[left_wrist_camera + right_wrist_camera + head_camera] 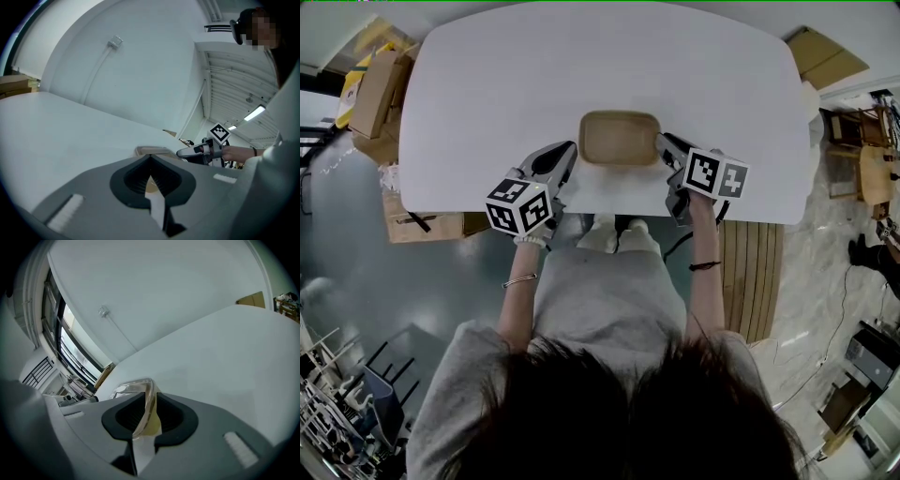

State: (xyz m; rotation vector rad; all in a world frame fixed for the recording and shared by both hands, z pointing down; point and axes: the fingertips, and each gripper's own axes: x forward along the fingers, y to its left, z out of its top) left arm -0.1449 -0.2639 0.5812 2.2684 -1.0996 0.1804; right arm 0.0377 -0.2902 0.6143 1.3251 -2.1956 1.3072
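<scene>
Tan container (619, 138): right claw (149, 397) pinches rim, left claw (150, 157) grips opposite end.

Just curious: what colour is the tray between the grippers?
The tray is tan; head view shows best.

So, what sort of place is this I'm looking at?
Probably a lab or workshop rather than a home: a plain white table, cardboard boxes piled beside it, and what looks like a wooden pallet.

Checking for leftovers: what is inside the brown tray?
Only a plain brown floor shows inside the tray; the left gripper and right gripper cover the rim at both ends.
</scene>
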